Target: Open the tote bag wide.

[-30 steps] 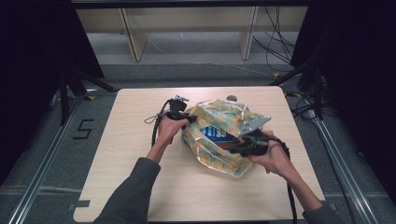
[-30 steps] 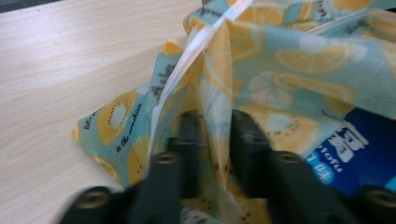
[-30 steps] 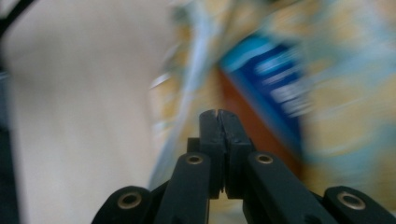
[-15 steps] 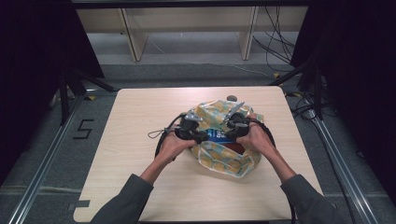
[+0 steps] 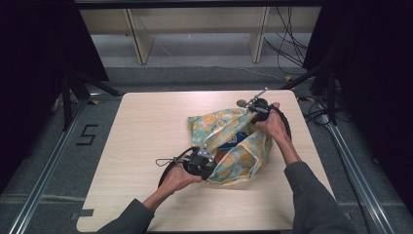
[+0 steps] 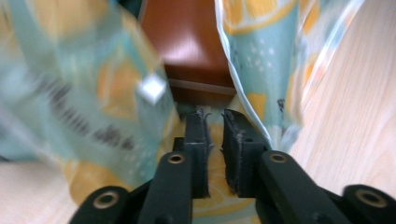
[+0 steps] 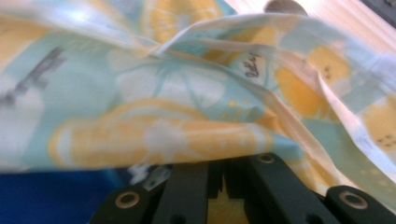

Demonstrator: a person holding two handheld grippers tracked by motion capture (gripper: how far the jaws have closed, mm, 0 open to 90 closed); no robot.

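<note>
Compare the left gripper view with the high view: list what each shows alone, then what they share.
Left gripper view alone: a glossy brown box inside the open bag, and the left tongs nipping the bag's edge between nearly closed jaws.

High view alone: the right tongs at the bag's far corner, both hands, the whole table, and something blue in the bag's mouth.

Both: the lemon-print bag and pale wood tabletop.
</note>
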